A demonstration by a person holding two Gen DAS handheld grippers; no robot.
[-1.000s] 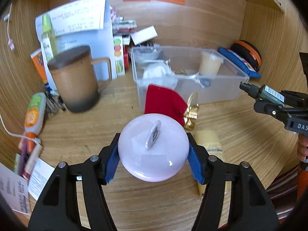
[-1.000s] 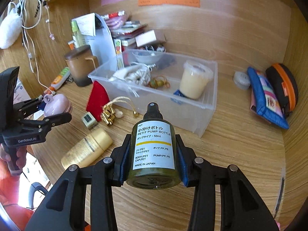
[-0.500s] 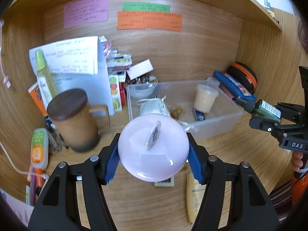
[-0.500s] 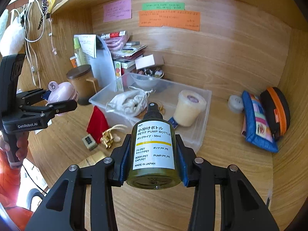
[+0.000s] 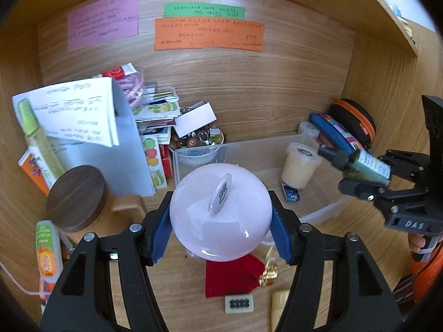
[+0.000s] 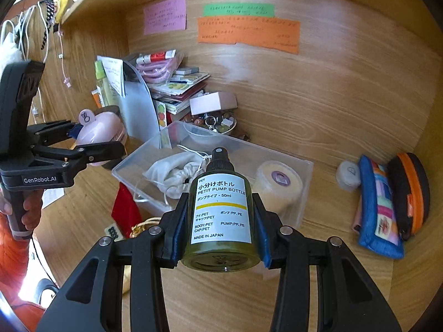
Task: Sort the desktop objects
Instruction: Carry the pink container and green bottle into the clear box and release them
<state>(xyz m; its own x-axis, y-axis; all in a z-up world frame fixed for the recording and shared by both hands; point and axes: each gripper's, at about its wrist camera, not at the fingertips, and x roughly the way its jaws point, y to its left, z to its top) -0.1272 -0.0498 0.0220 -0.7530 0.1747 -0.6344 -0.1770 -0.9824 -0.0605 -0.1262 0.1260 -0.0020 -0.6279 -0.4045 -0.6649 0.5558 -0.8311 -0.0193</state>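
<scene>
Left tool [image 5: 220,222]: pads clamped on either side of a round pink case [image 5: 220,210], carried clear of the tabletop [image 5: 177,282]. Right tool [image 6: 220,231]: pads gripping a small green pump bottle [image 6: 221,215], nozzle pointing forward, also in the air.

Both loads sit near the clear plastic bin [image 6: 301,182], which holds a white drawstring pouch [image 6: 174,173] and a cream-coloured tub [image 6: 278,184].

Step in hand, by my reading: transport, both items heading for the bin. Not yet released.

Next move calls for bringing each tool over a free patch of bin, lowering past the rim, then opening. Bottle: the gap between pouch and tub looks usable. Left on the tabletop: red pouch [image 5: 232,276], gold trinket [image 5: 268,275].
</scene>
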